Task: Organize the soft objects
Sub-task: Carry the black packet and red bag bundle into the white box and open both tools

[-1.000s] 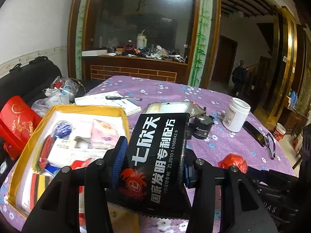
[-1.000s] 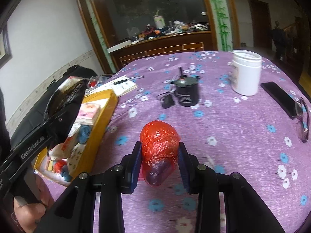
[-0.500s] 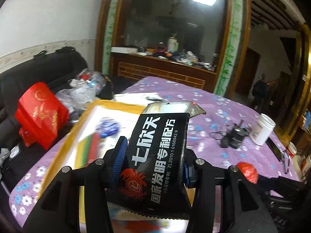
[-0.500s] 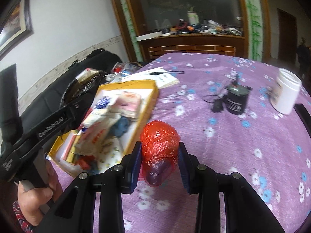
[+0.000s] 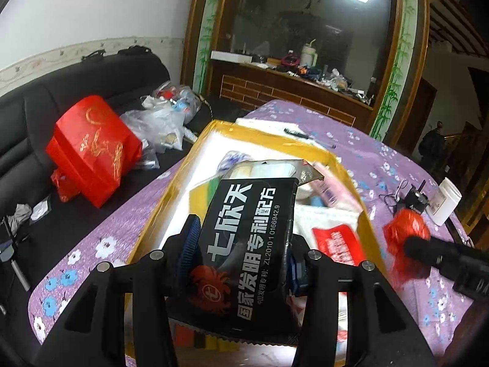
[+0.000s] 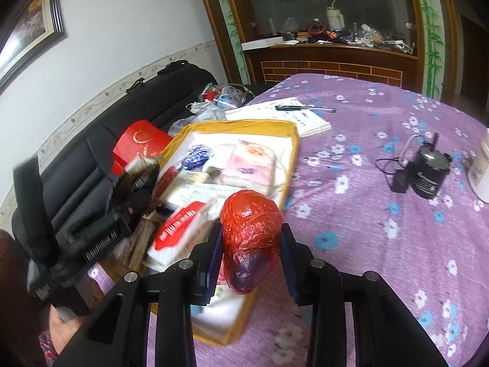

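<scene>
L gripper [image 5: 241,253] clamped on black pouch [image 5: 244,232], white Chinese print, held above yellow tray [image 5: 159,211] on purple floral cloth [image 6: 382,214]. R gripper [image 6: 250,244] pinching red plastic-wrapped bundle [image 6: 250,226], dark lump in lower end, over tray's near-right edge. Tray holds tissue packs, pink pack [image 6: 250,165], blue-white ball [image 6: 197,154]. Elsewhere on cloth: black canister w/ cable [image 6: 428,174], paper + pen [image 6: 305,108]. Red bag [image 5: 91,150] on black sofa beside.

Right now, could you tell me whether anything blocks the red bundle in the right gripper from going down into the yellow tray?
Nothing solid bars the way, but the yellow tray is crowded: a red-and-white packet lies beside the red bundle held by the right gripper.
</scene>
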Motion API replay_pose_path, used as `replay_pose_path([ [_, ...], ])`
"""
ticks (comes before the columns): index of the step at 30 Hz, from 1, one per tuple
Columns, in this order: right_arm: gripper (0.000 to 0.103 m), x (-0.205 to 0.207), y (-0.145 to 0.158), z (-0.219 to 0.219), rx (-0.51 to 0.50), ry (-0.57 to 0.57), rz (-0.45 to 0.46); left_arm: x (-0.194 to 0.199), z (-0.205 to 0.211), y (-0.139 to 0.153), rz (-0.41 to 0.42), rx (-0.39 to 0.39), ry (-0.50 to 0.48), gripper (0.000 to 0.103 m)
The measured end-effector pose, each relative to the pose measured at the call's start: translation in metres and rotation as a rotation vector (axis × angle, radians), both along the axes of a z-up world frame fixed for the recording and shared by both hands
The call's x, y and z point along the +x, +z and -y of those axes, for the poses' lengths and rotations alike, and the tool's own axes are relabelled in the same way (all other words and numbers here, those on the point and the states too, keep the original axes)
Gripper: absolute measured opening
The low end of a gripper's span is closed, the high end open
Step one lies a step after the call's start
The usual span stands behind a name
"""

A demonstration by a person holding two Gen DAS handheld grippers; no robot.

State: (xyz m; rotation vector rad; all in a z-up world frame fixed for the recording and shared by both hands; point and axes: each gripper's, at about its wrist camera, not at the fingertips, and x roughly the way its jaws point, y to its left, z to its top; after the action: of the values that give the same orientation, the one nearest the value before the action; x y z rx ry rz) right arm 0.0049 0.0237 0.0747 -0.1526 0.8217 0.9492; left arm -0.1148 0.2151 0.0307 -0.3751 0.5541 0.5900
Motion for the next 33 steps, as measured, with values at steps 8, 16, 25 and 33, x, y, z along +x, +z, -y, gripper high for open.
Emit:
replay_pose_path([
  [8, 0.036, 0.006, -0.003, -0.039, -0.01, 0.015, -0.018, -0.002, -0.004, -0.008, -0.014, -0.025, -0.018, 0.047],
  [16, 0.036, 0.012, -0.012, -0.078, -0.04, 0.025, -0.014, 0.001, -0.003, -0.011, -0.029, -0.036, -0.051, 0.047],
  [25, 0.036, 0.028, -0.018, -0.106, -0.056, 0.015, -0.011, 0.004, -0.004, -0.014, -0.045, -0.047, -0.061, 0.047],
  [33, 0.039, 0.03, -0.021, -0.108, -0.057, 0.017, 0.001, 0.007, -0.004, -0.014, -0.056, -0.038, -0.059, 0.048],
])
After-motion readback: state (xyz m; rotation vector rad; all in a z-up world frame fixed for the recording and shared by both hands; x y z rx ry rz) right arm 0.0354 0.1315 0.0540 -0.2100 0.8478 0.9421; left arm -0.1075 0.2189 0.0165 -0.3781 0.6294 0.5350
